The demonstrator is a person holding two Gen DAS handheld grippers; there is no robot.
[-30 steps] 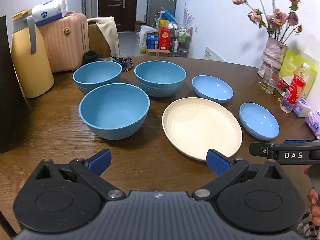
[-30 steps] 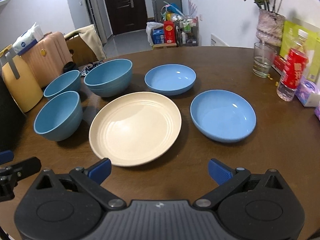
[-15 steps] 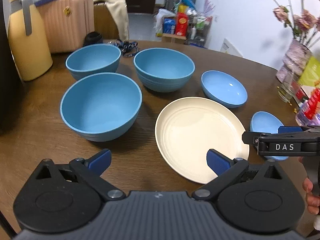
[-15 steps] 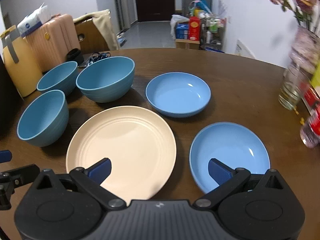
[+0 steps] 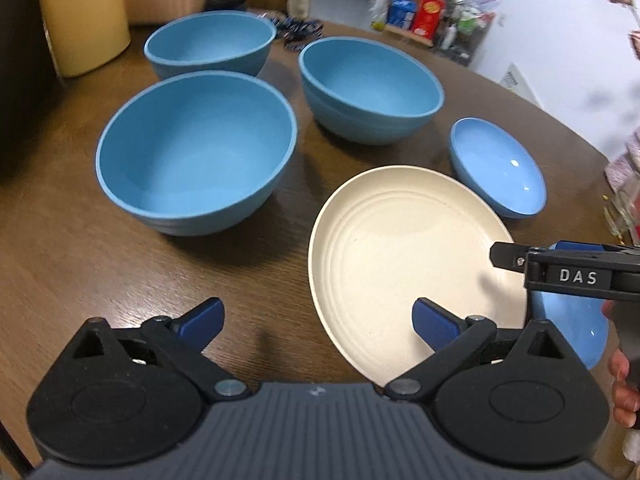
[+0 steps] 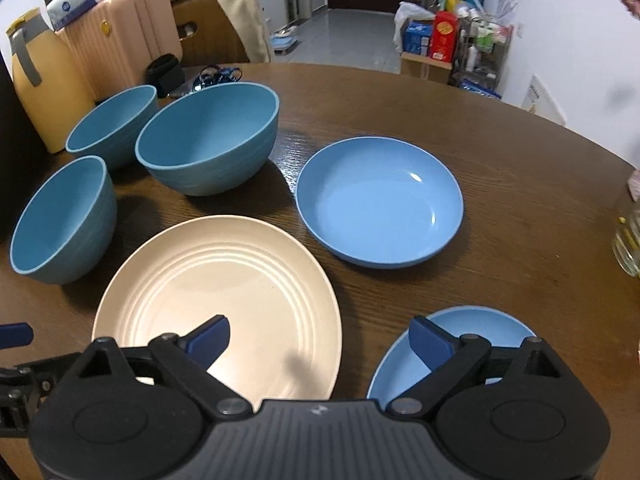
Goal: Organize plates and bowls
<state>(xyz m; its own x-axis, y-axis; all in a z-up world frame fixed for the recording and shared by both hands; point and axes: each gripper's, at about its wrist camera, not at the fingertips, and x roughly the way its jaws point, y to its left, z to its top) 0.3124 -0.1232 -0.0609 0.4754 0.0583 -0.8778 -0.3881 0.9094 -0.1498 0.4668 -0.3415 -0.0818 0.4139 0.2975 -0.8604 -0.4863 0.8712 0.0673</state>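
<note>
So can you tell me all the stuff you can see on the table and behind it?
Deep bowls: 3, blue, table's left.
Shallow dishes: 2, light blue, right; one under the right gripper.
Plate: 1, cream, front centre.
Jug: 1, yellow, far left.
Suitcase: 1, pink, behind table.
Glass: 1, clear, right edge.
Table: 1, brown wood.
Left gripper: jaws open, holding nothing.
Right gripper: jaws open, holding nothing.
</note>
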